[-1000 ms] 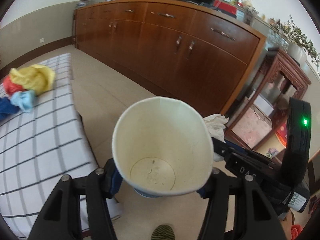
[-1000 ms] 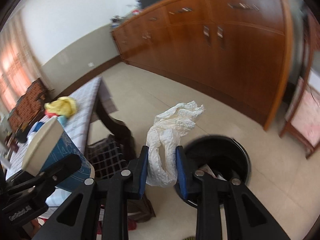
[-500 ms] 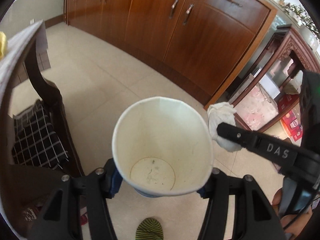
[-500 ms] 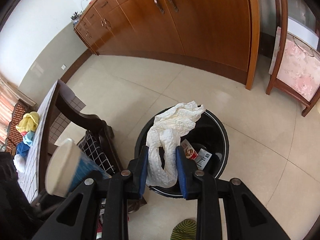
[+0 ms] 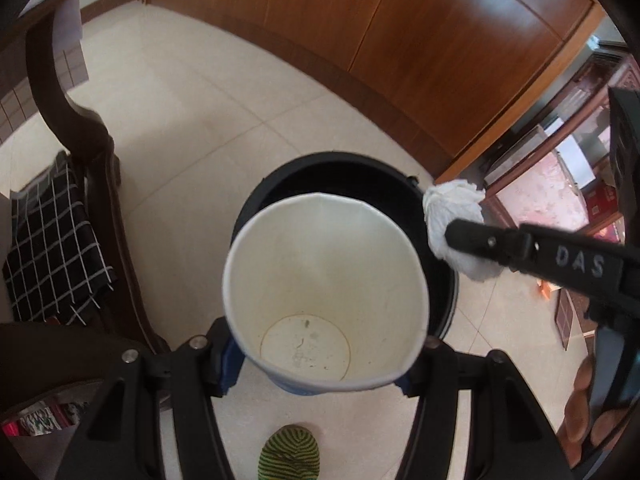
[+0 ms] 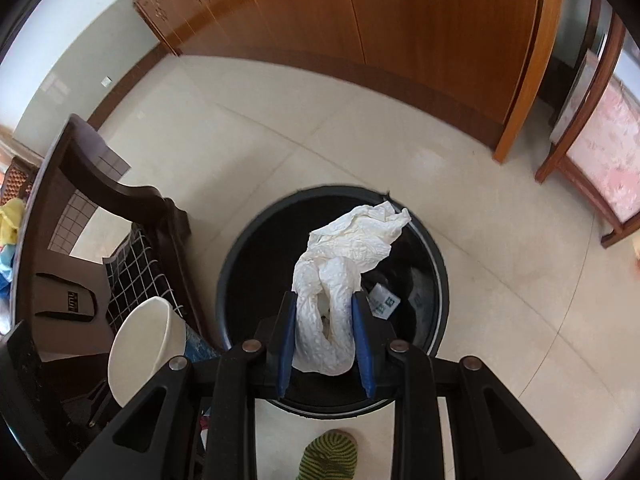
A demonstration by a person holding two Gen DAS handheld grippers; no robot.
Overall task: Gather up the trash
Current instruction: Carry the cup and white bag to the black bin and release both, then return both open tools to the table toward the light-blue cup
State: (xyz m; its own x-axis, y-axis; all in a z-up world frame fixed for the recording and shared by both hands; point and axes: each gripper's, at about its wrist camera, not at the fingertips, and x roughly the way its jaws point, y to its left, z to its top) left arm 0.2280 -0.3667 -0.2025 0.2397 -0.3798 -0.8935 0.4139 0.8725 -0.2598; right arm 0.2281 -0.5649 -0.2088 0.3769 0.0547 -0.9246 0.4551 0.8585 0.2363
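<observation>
A: So, your left wrist view first. Your left gripper (image 5: 320, 356) has its jaws clenched on the paper cup (image 5: 326, 304), mouth toward the camera. A second ago that cup had cabinets and open floor behind it; now the black trash bin (image 5: 400, 176) sits right behind it.

B: And that means?

A: You've come down over the bin, so I'd say the drop is the step in hand (nothing is released yet). At the right of this view, the other tool's tip carries a white wad.

B: The right wrist view?

A: Your right gripper (image 6: 326, 336) is clamped on the crumpled tissue (image 6: 340, 276), which hangs over the bin's mouth. The bin was farther down the frame half a second ago; now it fills the middle, with a small packet (image 6: 384, 300) already inside.

B: The room?

A: Pale tiled floor (image 6: 280, 128), long wooden cabinet (image 6: 400, 20) behind, a dark chair (image 6: 132, 208) with a checked cushion on the left. The checked bench edge shows past it. A striped sock (image 6: 328, 456) stands just beside the bin.
</observation>
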